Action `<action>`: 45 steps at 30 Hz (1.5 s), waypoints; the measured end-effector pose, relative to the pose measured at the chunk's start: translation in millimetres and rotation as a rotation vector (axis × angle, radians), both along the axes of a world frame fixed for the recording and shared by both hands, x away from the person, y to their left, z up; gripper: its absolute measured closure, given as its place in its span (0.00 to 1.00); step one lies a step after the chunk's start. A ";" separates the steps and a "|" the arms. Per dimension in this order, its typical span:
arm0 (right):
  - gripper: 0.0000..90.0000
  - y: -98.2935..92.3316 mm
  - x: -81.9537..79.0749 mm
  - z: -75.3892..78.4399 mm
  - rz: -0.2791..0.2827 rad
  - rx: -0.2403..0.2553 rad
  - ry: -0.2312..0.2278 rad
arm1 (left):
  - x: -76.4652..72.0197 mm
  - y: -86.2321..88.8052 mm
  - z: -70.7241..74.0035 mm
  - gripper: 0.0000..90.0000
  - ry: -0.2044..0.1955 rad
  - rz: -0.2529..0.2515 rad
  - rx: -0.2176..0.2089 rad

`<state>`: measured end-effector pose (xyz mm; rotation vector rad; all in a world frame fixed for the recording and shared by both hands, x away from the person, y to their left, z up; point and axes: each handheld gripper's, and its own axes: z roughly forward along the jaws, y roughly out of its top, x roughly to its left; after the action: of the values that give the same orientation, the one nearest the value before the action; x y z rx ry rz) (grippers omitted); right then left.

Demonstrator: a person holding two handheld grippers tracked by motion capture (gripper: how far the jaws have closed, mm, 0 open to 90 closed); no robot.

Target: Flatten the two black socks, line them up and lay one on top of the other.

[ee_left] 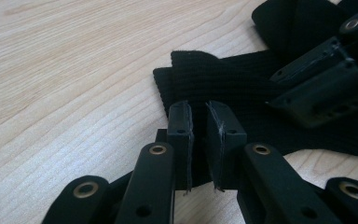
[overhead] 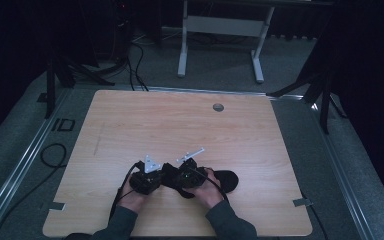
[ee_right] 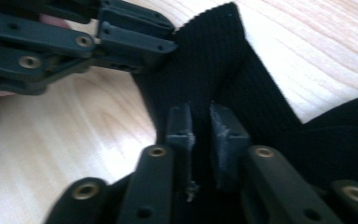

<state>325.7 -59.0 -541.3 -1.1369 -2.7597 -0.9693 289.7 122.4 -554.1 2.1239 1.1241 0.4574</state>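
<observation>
Apparently both claws (overhead: 167, 176) on black cloth (ee_left: 242, 88)

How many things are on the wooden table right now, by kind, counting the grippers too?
Black two-jaw grippers: 2, left gripper and right gripper
Black ribbed knit fabric pieces: 1, pinched by both grippers
Round grey cable grommets in the light wooden tabletop: 1
Total: 4

A light wooden table (overhead: 130, 125) carries a black ribbed knit cloth (overhead: 227, 180) near its front edge.
</observation>
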 end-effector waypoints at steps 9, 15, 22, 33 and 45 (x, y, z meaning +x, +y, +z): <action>0.76 -39.7 -5.4 36.7 -0.061 0.087 -0.125 | -0.1 0.2 -1.0 0.88 0.003 0.000 -0.010; 0.77 -78.9 2.1 36.9 -0.185 -0.014 -0.216 | 0.0 0.7 -1.1 0.87 0.005 -0.004 -0.002; 0.78 -89.0 14.3 9.3 -0.216 -0.051 -0.152 | 0.0 1.0 -1.3 0.87 0.005 -0.005 -0.004; 0.70 -46.9 8.8 3.9 -0.100 -0.029 -0.145 | -0.5 1.0 -1.7 0.87 0.005 -0.005 -0.009; 0.66 -22.1 12.7 8.9 -0.048 0.016 -0.098 | -0.6 0.9 -2.0 0.87 0.006 -0.005 -0.012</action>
<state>338.4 -81.1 -532.4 -1.1897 -2.8064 -1.0791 289.0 123.4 -556.1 2.1185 1.1224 0.4419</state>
